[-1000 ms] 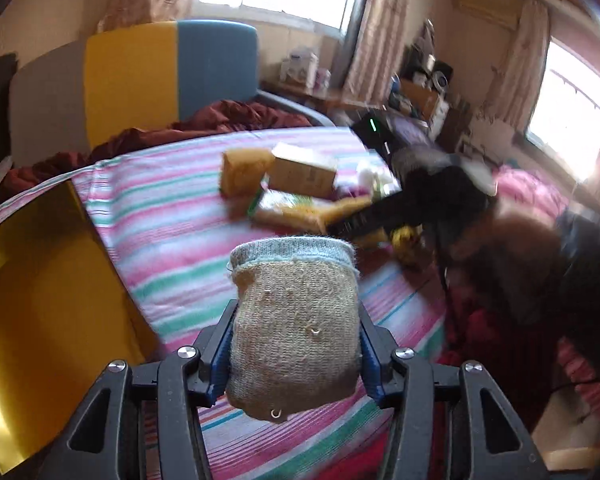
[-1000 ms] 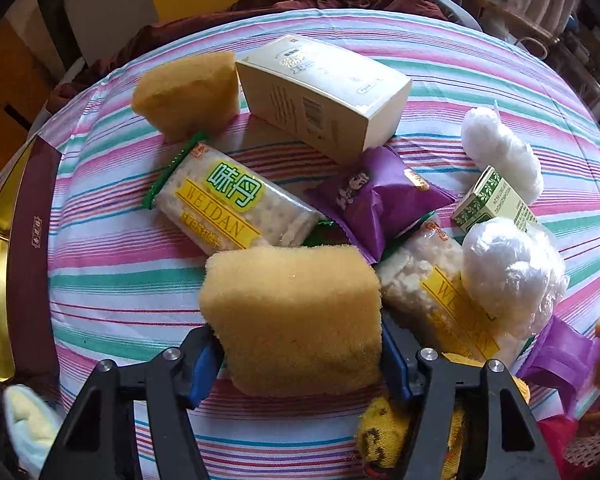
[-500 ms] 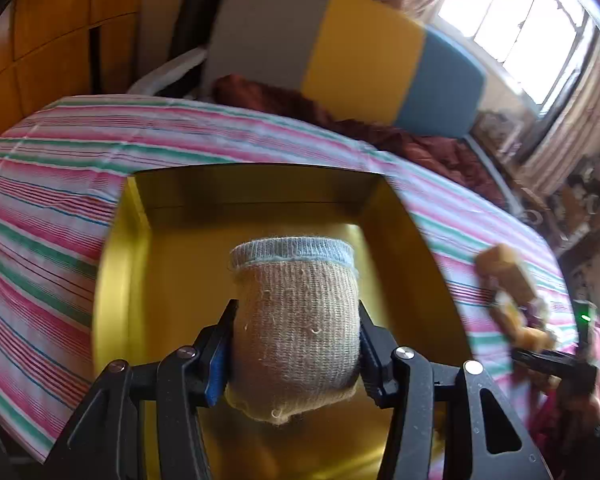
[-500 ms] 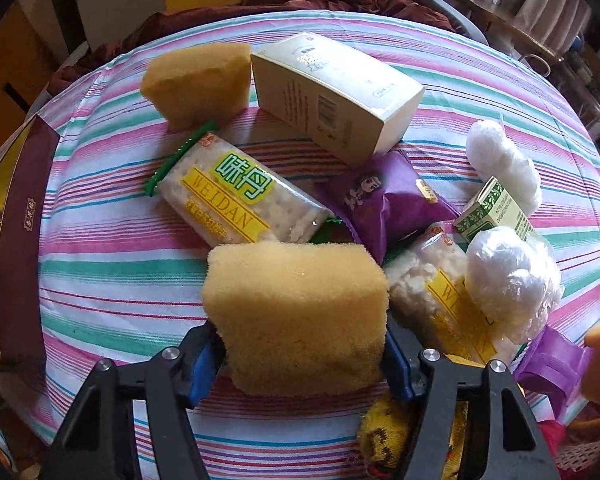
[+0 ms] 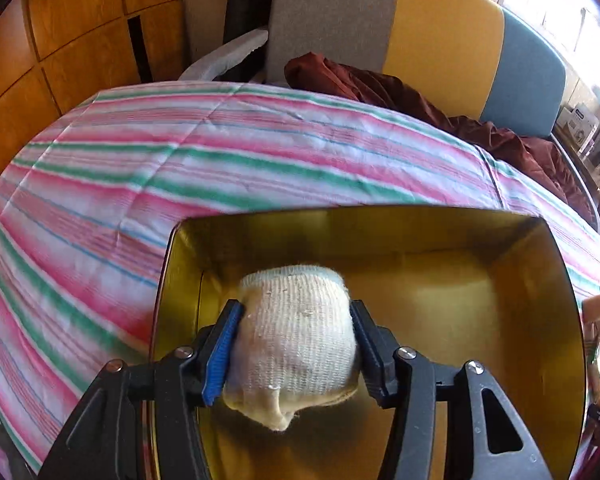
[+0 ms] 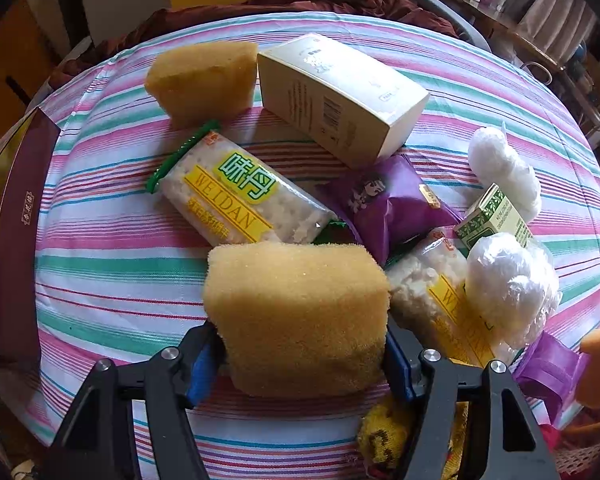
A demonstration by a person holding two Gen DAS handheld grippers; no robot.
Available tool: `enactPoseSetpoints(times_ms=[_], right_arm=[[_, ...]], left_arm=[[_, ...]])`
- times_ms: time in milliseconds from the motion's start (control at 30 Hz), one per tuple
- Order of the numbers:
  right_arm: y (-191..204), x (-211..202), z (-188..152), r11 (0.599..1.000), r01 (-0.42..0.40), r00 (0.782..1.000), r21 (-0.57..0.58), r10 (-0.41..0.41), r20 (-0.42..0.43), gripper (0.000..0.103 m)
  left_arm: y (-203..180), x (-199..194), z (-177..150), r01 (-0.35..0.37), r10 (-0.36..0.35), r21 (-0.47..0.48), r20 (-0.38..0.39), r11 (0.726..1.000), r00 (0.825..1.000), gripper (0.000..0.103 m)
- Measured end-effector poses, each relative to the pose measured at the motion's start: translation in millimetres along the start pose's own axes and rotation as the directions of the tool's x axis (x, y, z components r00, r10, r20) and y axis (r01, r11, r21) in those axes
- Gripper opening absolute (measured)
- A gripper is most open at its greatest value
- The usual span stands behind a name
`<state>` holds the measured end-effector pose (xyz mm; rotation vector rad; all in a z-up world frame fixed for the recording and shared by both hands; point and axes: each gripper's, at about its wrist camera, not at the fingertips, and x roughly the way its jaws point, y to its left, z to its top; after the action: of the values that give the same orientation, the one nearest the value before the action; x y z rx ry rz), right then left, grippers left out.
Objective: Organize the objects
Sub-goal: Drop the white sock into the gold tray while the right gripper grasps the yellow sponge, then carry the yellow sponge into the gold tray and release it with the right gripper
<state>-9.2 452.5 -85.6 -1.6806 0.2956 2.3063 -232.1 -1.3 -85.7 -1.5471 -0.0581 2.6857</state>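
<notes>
While the left gripper (image 5: 296,344) hangs over the gold-lined box (image 5: 556,280), its jaws have just been opening a little, yet the rolled sock (image 5: 296,340) sits between them with both pads touching its sides, so the grasp holds. The sock is cream and ribbed with a pale blue cuff, and it hangs above the left part of the box's bare gold floor, near the left wall. That box rests on a surface draped in a pink, green and white striped cloth (image 5: 160,168), and whether this is a bed or a desk I cannot tell. Beyond the cloth lie a crumpled maroon fabric (image 5: 380,84) and a grey, yellow and blue panel (image 5: 440,32).

In the right wrist view, the right gripper (image 6: 300,344) has its jaws clenched on a yellow sponge (image 6: 300,312), pressing both of its sides. Just past that sponge lies a WEIDAN cracker packet (image 6: 236,192), with a second yellow sponge (image 6: 204,80) and a cream carton (image 6: 340,96) farther back, side by side. A purple snack pouch (image 6: 392,204) lies right of the packet, near a small green and white carton (image 6: 496,216), two white plastic-wrapped bundles (image 6: 508,284) and a second cracker packet (image 6: 436,300). At the left edge the box's maroon outer wall (image 6: 24,240) shows.
</notes>
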Motion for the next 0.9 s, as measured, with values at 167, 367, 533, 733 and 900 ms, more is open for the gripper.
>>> enactPoseSetpoints(times_ms=[167,367,533,733,900], right_arm=[[0,2,1,1.0,0.0,1.0,-0.004,0.0,0.0,0.071],[-1,4,2,1.0,-0.001,1.0,-0.004,0.001,0.0,0.071],[-1,5,4,1.0,0.002,1.0,-0.008,-0.002,0.001,0.071],[8,4,4,1.0,0.01,1.0,-0.02,-0.01,0.008,0.069],[12,-3,0,0.999,0.003,1.0,-0.04,-0.002,0.017,0.065]], left_arm=[[-1,-7,2,-0.025,0.025,0.004,0.03,1.0,0.999,0.065],[0,-44,-18,-0.038,0.037,0.007,0.103,0.999,0.994,0.067],[-7,-79,-52,-0.02,0.014,0.039,0.148,0.999,0.989,0.067],[-19,-113,-87,0.034,-0.045,0.062,0.173,0.997,0.984,0.067],[-32,-136,-110,0.079,-0.095,0.085,0.199,0.993,0.975,0.067]])
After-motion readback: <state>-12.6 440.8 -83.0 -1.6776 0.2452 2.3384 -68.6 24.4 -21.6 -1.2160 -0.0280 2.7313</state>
